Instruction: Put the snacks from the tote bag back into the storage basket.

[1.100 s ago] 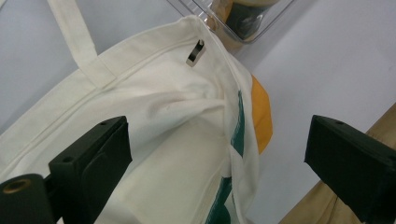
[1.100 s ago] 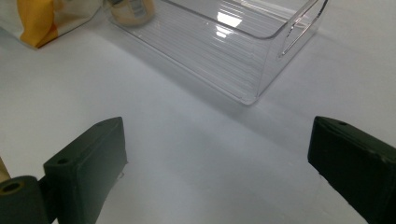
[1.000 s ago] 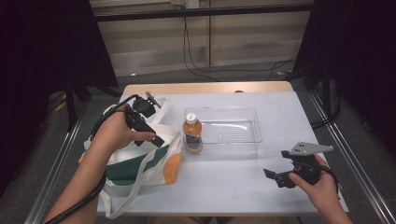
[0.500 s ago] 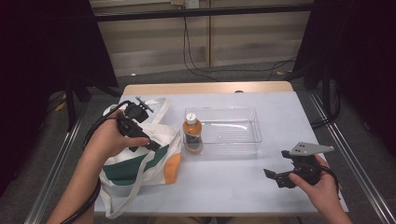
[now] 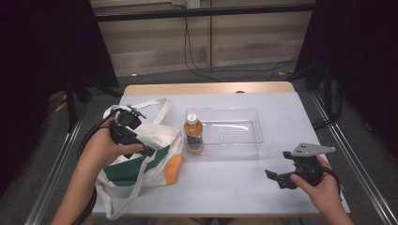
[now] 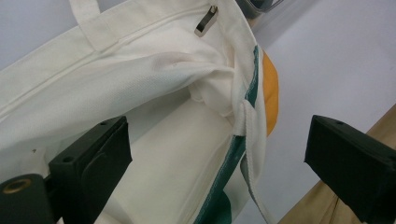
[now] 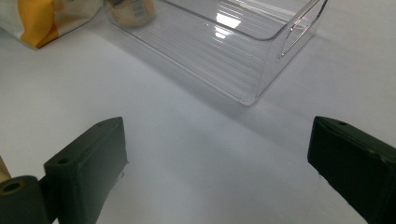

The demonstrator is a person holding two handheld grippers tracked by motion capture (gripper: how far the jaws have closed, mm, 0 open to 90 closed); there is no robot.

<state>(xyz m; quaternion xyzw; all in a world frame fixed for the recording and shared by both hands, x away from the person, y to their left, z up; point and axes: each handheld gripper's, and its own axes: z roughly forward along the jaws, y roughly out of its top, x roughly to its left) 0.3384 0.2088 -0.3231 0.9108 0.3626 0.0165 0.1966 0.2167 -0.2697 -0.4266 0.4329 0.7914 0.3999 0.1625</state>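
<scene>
bottle [image 7: 130,11] top cut off by edge, tote bag [image 6: 154,140] interior partly folded from sight

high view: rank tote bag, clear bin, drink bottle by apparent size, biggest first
1. Tote bag, partly covered by the left hand, largest even so.
2. Clear bin, somewhat smaller than the bag.
3. Drink bottle, clearly the smallest.
All three lie at similar depth, so the order is safe.

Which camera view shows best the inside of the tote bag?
The left gripper view: it looks into the open mouth of the tote bag, showing its white lining. The high view shows the bag's outside, lying flat. The right gripper view catches one orange corner.
</scene>
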